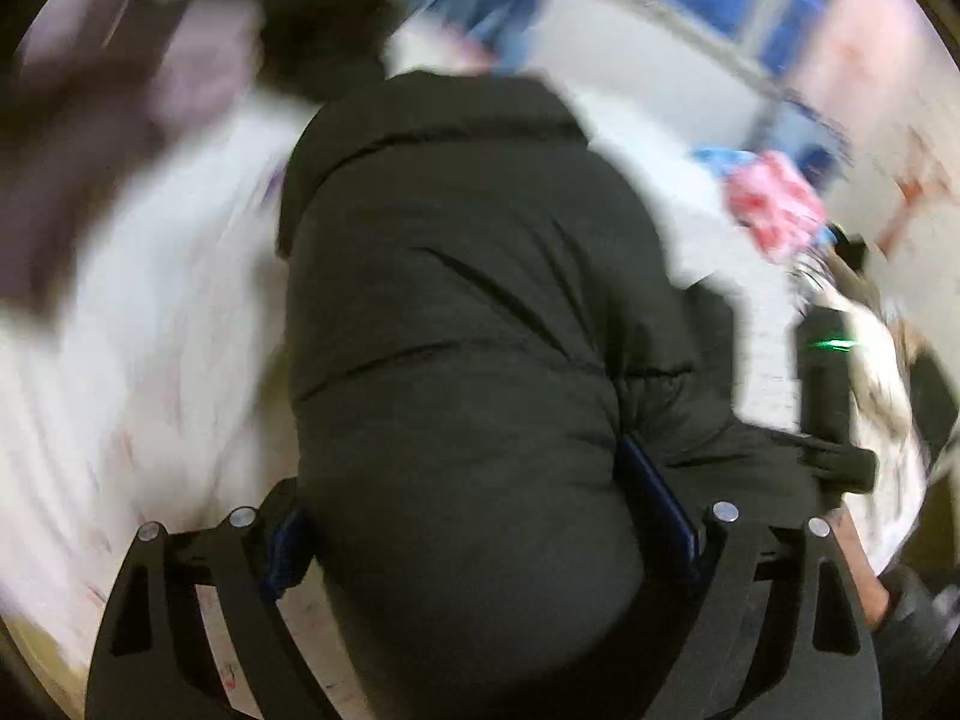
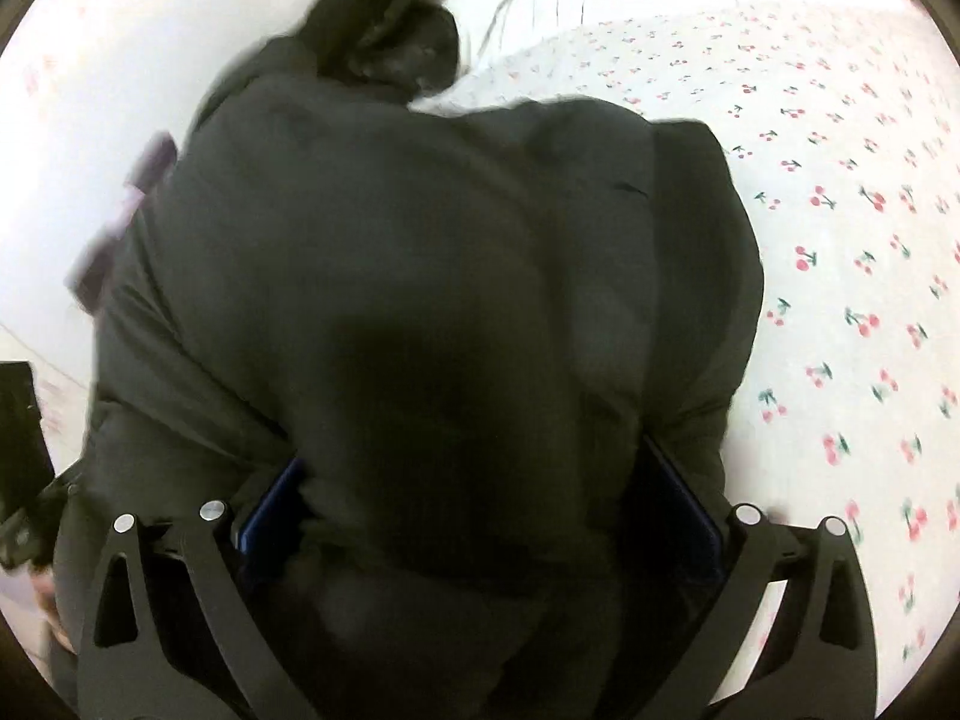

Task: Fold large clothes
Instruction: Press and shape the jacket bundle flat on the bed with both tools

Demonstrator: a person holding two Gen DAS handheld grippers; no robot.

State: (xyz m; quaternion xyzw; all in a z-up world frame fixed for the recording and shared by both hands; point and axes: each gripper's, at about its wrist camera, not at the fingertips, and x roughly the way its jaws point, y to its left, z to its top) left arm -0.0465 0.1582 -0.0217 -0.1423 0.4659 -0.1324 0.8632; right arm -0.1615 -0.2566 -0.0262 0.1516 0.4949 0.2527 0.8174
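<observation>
2 hand-held grippers clamped on 1 black puffer jacket over the bed.
Left hand-held gripper (image 1: 486,531) and right hand-held gripper (image 2: 480,510) each pinch thick jacket (image 2: 420,276) folds; cherry-print sheet (image 2: 840,210) beneath.

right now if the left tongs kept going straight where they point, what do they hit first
The dark puffer jacket: its bulk already fills the gap of the left tongs and stretches ahead. The white bedsheet lies beneath, though blur makes depth uncertain.

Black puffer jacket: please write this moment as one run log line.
black puffer jacket on cherry-print sheet | left gripper: grips jacket | right gripper: grips jacket
</observation>
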